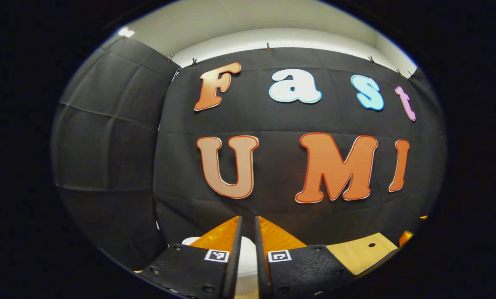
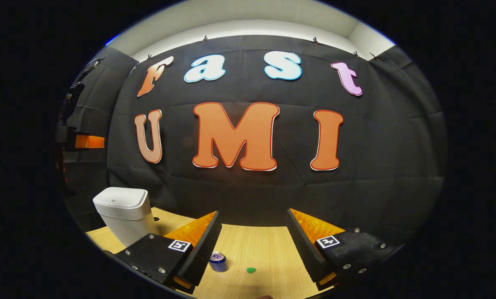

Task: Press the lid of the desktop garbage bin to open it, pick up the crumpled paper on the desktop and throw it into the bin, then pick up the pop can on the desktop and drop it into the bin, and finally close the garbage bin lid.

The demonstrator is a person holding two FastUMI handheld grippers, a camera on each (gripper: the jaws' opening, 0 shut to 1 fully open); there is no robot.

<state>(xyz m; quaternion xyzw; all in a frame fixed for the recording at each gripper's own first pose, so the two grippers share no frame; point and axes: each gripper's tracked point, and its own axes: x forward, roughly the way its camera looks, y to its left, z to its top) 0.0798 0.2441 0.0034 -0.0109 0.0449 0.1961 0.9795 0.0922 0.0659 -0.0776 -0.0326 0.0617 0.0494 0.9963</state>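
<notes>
Judging by the closed lid (image 2: pixel 121 198) on the garbage bin (image 2: pixel 125 216), the first step, pressing the lid open, is not yet done. In the left gripper view, the left gripper (image 1: pixel 248 245) is seen with its fingers drawn nearly together, a narrow slit left between them and nothing held; a white rounded shape (image 1: pixel 246 259) is glimpsed through that slit, probably the top of the bin, though too little is exposed to be sure. In the right gripper view, the right gripper (image 2: pixel 254 245) is held wide apart and empty above the wooden desktop (image 2: pixel 252 241).

The bin is placed at the left of the desktop in the right gripper view, upright, white, with its lid flat and shut, so nothing can be said of its contents. The pop can (image 2: pixel 218 261) is found standing just beside the right gripper's left finger, on the desktop between the fingers. A small green scrap (image 2: pixel 251 270) lies near it; whether this is the crumpled paper cannot be told at this size.

For the next move, a downward press on the lid by the nearly closed left gripper is called for, until the lid springs up.
</notes>
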